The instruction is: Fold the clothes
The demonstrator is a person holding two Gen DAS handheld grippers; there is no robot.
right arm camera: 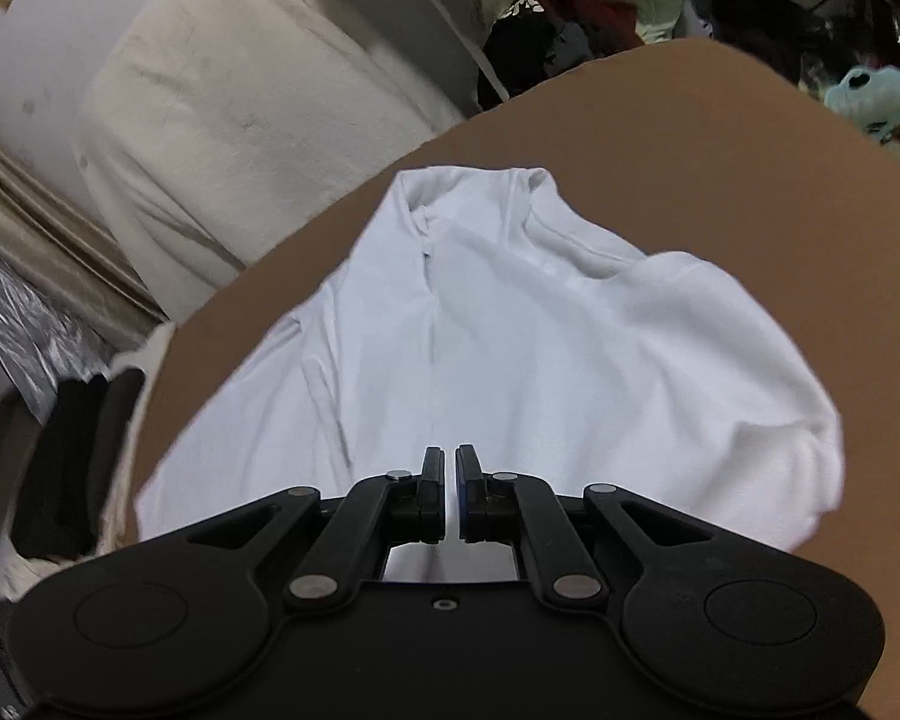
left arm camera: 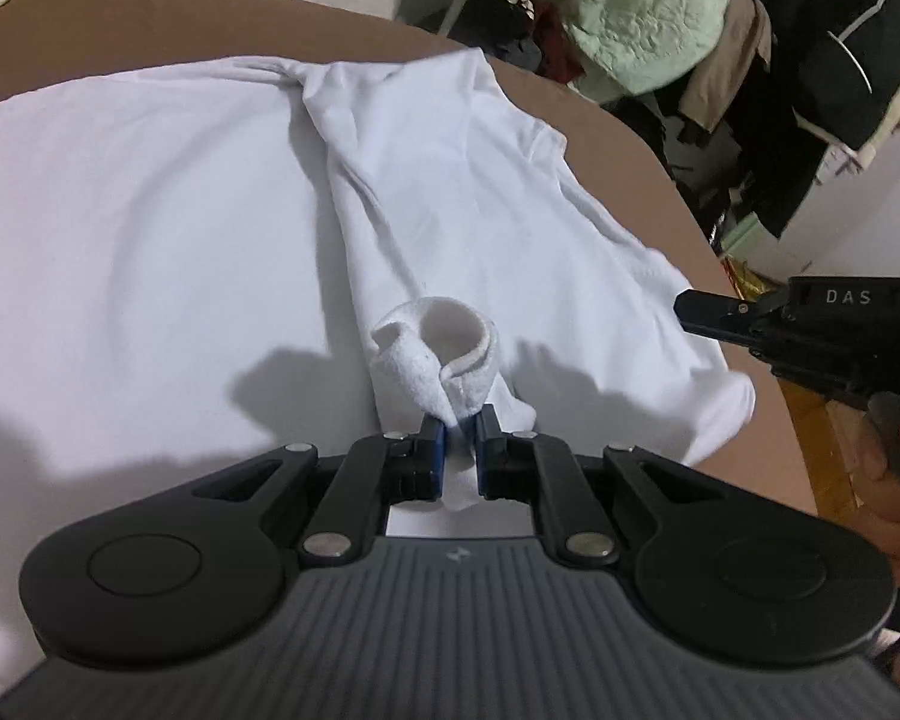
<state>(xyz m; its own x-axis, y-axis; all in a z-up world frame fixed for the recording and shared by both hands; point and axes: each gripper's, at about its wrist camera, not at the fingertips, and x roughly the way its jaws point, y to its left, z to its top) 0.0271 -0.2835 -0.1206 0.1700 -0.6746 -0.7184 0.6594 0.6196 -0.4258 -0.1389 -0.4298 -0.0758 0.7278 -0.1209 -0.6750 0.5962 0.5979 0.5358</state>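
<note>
Your left gripper (left arm camera: pixel 457 420) pinches the white garment's (left arm camera: pixel 150 240) cuff (left arm camera: pixel 444 354).
Cuff curls open; your right gripper (right arm camera: pixel 449 456) hovers nearly closed, empty.

Cluttered home room, heaped clothes (left arm camera: pixel 660 18) (jackets mostly), cream mattress (right arm camera: pixel 228 96)

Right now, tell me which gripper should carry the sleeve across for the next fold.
Left, probably. The left gripper already pinches the sleeve cuff of the white garment; the right gripper is nearly shut on nothing.

Black left gripper (left arm camera: pixel 461 420) with blue-lined jaws, silver rivets, ribbed grey body; right gripper (right arm camera: pixel 448 462) black, perhaps likewise blue-lined.
</note>
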